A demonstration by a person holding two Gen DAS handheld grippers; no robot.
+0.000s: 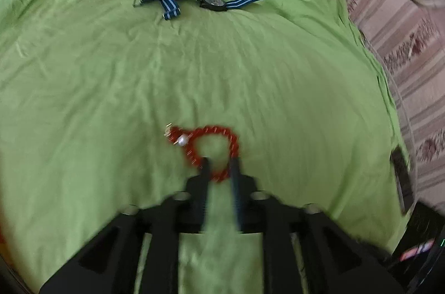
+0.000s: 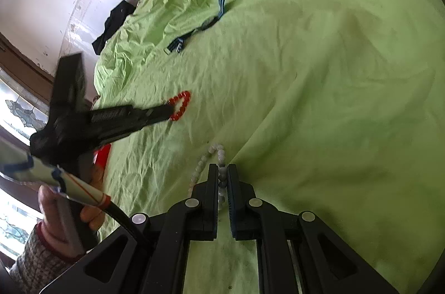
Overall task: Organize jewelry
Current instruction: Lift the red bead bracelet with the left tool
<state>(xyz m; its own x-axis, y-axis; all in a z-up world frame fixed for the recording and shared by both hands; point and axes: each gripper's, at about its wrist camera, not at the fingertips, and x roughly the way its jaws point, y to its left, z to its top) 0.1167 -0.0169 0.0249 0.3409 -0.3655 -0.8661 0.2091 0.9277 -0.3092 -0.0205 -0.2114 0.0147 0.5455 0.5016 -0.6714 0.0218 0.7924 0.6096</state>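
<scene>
Closest to the right wrist camera, our right gripper (image 2: pixel 222 171) has its fingers pressed shut on a strand of pale beads (image 2: pixel 221 155); the strand runs up out of the tips and loops back down on the left finger's side, resting on the green sheet (image 2: pixel 319 71) of the bed. We take the red bead bracelet (image 1: pixel 207 148) as landmark. Our left gripper (image 1: pixel 219 164) sits directly over its near arc, fingers parted with a clear gap, one tip on each side of the loop's near edge; the frames, blurred here, show no pinch on the beads. A white bead (image 1: pixel 183 139) and a short tail mark the bracelet's left side. Beyond the bracelet, well apart, lies the striped-strap watch (image 1: pixel 212 1), strap stretched crosswise. Judgement: the left hand is the nearer one to the bracelet, the right is occupied, so any regrasp falls to the left, closing across the near arc.
</scene>
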